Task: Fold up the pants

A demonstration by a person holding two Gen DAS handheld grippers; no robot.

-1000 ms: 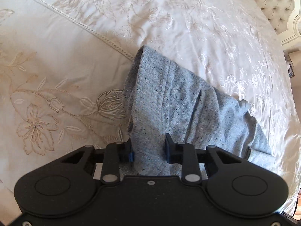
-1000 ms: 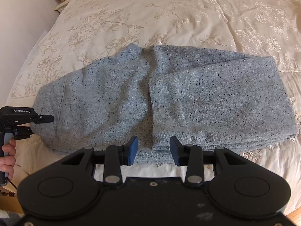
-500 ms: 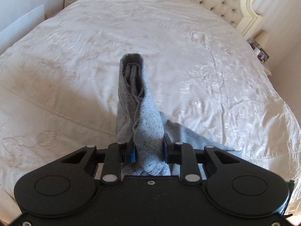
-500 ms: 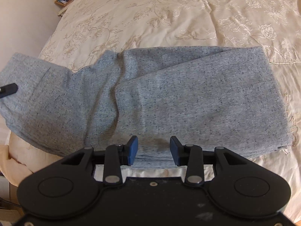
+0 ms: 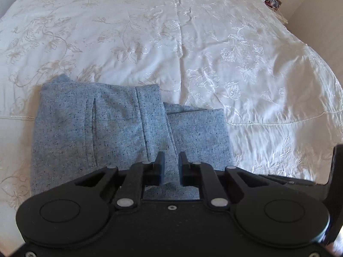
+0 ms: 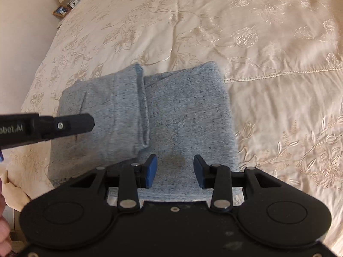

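Here, in the left wrist view, the speckled grey-blue woven pants [image 5: 130,128] lie folded on the cream embroidered satin bedspread [image 5: 214,49], the waistband layer turned over the leg layer. The left tool [image 5: 171,162] has its jaws closing, with pants fabric showing in the narrow gap between them; whether the pads actually press it I cannot tell. The risk I judge here: if a pinch of cloth is caught when this tool lifts away, the top layer would drag and the fold open up. Count: one pair of pants, one bedspread, one left tool.

In the right wrist view, the right tool [image 6: 174,169] stands half spread over the near edge of the pants [image 6: 184,117], with cloth seen between the pads but not touching them. The left tool [image 6: 72,124] reaches in over the pants' left part. A careless sweep of either tool could ruck the slippery bedspread [image 6: 268,42] and skew the stack. Count: two tools, one pair of pants.
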